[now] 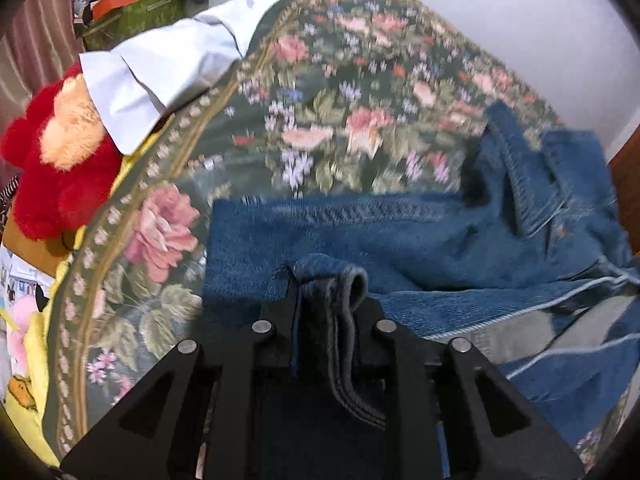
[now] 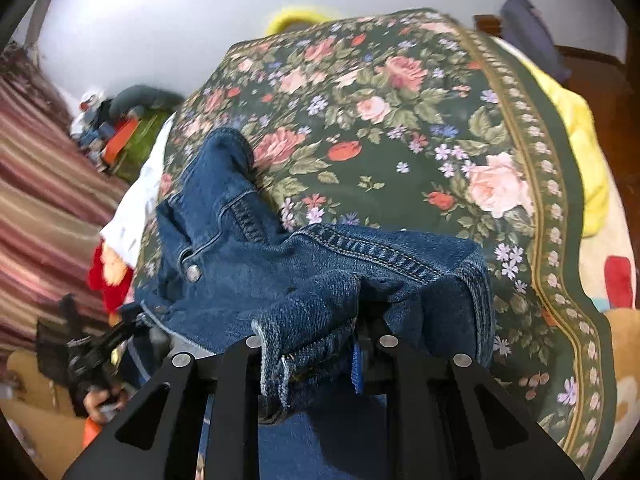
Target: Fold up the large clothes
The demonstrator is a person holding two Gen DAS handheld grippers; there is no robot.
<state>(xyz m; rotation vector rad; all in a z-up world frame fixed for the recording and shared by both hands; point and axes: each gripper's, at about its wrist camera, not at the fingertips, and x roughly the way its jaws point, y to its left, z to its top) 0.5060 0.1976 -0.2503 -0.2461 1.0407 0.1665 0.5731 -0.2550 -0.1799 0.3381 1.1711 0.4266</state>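
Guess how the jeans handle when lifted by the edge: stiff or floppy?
Likely floppy but heavy: the jeans sag and bunch away from the right gripper. Thick stitched seams probably hold creases. They should drag, not slide, on the woven floral blanket.

Both grippers tilt steeply downward, the left gripper [image 1: 326, 300] and the right gripper [image 2: 316, 344] each apparently clamped nearly closed on bunched denim.

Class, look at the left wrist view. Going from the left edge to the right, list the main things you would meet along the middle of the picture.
Red plush toy → white cloth → floral blanket → blue jeans, whose folded edge is clamped in the left gripper at the bottom.
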